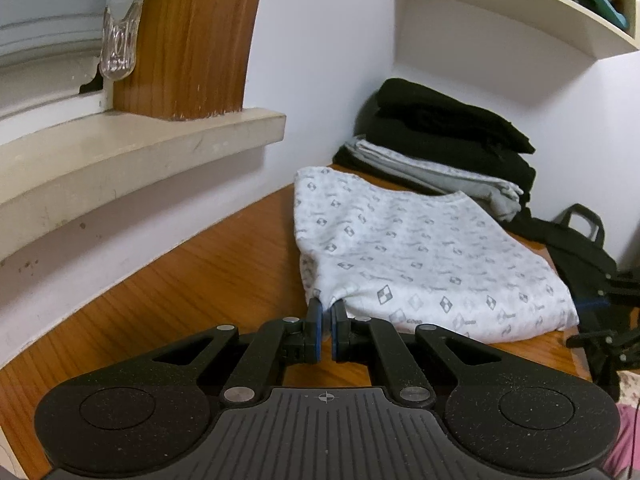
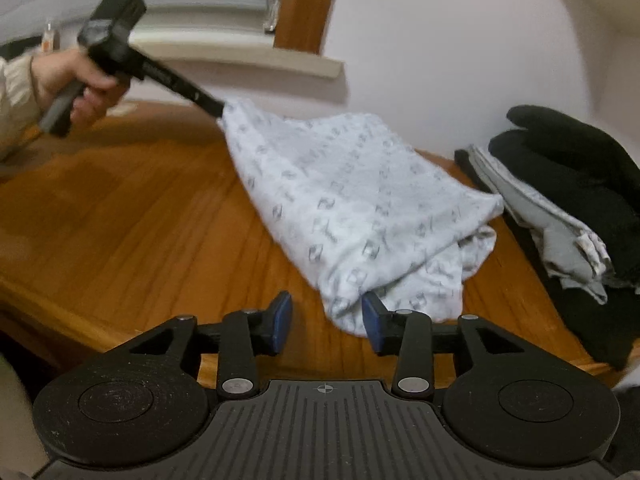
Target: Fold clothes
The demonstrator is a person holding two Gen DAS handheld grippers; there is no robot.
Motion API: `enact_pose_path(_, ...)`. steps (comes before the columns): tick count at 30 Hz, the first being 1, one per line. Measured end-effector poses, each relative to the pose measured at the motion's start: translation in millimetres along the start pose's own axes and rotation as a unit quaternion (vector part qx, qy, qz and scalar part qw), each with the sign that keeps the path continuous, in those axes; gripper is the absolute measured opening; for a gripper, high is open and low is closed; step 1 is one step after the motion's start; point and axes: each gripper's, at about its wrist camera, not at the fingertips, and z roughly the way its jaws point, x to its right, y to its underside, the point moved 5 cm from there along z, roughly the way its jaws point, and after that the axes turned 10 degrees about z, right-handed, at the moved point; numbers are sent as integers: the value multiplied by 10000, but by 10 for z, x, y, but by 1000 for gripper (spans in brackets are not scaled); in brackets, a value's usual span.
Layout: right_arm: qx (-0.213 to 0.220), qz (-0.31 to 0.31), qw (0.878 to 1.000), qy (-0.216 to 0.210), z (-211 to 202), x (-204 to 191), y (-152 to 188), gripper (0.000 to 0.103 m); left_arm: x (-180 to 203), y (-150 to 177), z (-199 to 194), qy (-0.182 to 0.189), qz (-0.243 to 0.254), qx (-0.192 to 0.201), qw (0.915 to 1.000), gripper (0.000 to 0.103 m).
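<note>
Left tool (image 1: 325,312), bottom centre of its view, angled down over the bench (image 1: 192,280), jaws nearly closed and pinching the near corner of the patterned shirt (image 1: 420,256). In the right view a hand (image 2: 76,84), upper left, grips this tool's handle; the shirt hangs from its tip and drapes down onto the bench at centre frame. Right tool (image 2: 326,320), bottom centre, jaws parted, the right pad at the shirt's lower edge, nothing clamped. Folded pile (image 2: 568,184), right.

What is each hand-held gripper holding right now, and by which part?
Left hand-held gripper pinches the patterned white garment at its near corner. Right hand-held gripper is open, holding nothing.
</note>
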Motion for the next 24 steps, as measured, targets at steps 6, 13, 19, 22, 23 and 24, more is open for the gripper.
enact_pose_path(6,-106,32,9997,198,92,171,-21,3,-20,0,16,-240,136,-144,9995,4)
enact_pose_path(13,-566,-860,9937,432,-226,225,-54,3,-89,127,73,194,195,-665,9974,5)
enact_pose_path(19,-692,-864,9906,800,-341,414,-89,4,-423,108,-139,67,-102,-632,9979,4)
enact_pose_path(22,-263,-646,9948,747,-333,489,-288,5,-472,13,-241,20,-380,-306,9988,18)
enact_pose_path(23,-118,-572,9957,725,-330,513,-356,10,-440,-31,-250,56,-435,-190,9989,28)
enact_pose_path(24,47,-510,9962,704,-300,500,-413,19,-391,-78,-251,111,-427,-120,9990,29)
